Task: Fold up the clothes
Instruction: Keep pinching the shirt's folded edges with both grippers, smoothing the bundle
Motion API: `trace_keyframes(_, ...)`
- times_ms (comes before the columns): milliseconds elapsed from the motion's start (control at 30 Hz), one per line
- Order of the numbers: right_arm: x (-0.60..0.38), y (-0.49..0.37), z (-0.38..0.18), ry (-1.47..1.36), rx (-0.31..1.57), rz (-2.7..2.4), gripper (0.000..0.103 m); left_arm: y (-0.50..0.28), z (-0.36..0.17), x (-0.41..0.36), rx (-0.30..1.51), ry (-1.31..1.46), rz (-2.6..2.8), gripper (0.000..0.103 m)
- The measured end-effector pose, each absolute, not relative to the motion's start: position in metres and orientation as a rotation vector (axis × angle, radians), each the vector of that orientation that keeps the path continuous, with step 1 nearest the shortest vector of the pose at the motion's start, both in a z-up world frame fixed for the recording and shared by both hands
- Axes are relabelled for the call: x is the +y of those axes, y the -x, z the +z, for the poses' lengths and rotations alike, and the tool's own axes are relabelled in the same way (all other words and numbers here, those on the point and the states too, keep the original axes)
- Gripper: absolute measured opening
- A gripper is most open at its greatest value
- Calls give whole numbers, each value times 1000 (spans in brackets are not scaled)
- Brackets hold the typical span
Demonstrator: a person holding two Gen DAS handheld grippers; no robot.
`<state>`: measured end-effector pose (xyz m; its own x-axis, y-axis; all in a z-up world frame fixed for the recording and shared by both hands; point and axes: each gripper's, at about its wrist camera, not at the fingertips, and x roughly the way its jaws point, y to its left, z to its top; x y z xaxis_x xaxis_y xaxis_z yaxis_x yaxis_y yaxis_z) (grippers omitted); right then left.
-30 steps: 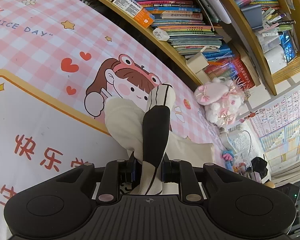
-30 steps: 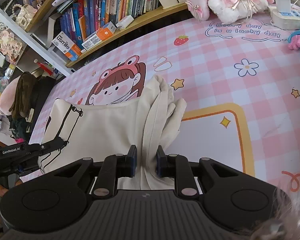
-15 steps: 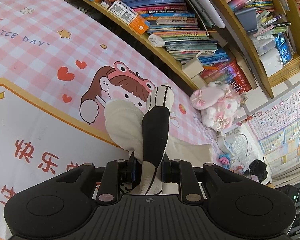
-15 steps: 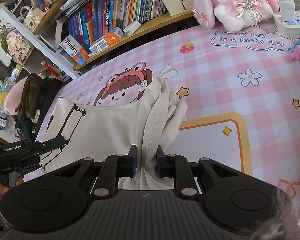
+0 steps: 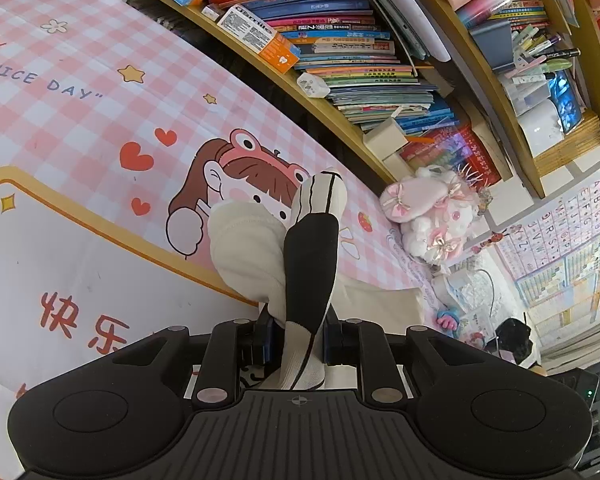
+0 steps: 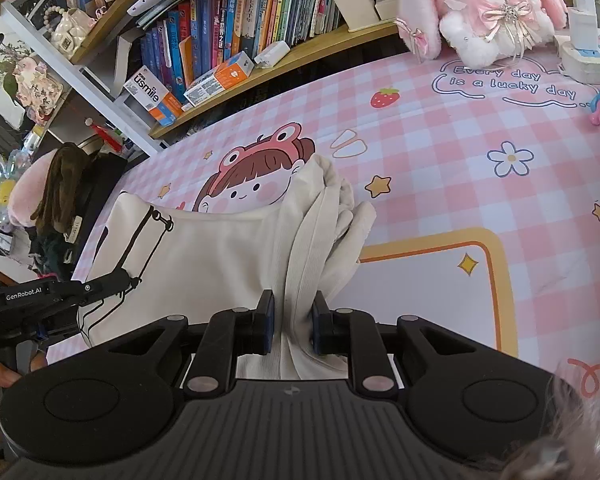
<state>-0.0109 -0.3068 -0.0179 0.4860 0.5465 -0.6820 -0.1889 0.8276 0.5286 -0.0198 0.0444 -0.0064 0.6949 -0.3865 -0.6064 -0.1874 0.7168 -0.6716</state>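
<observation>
L gripper (image 5: 298,330): fingers (image 5: 262,334) narrow, clamped on bunched black-and-cream part of cream cotton garment (image 6: 220,256). R gripper (image 6: 292,326): fingers (image 6: 266,326) narrow, pinching gathered cream folds. Garment lies on table w/ pink checked cartoon-print cloth (image 6: 440,168), spread betw. both grippers. Pink-white plush rabbit (image 6: 488,8) at far edge, well apart from garment.

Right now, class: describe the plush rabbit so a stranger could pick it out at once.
Find the pink checked table mat. At its far edge, below the bookshelf, sits the plush rabbit. It is white and fluffy with pink ears and ribbon bows, the only soft toy there.
</observation>
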Motion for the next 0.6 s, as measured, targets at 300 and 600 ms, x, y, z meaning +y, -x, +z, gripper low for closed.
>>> trace_keyframes(300, -286, 13, -13, -409, 960, 414, 17, 9, -11, 69, 826, 800, -183, 19)
trace_keyframes(600, -250, 10, -4, -407, 956, 362, 16, -4, -16, 112, 834, 826, -241, 19)
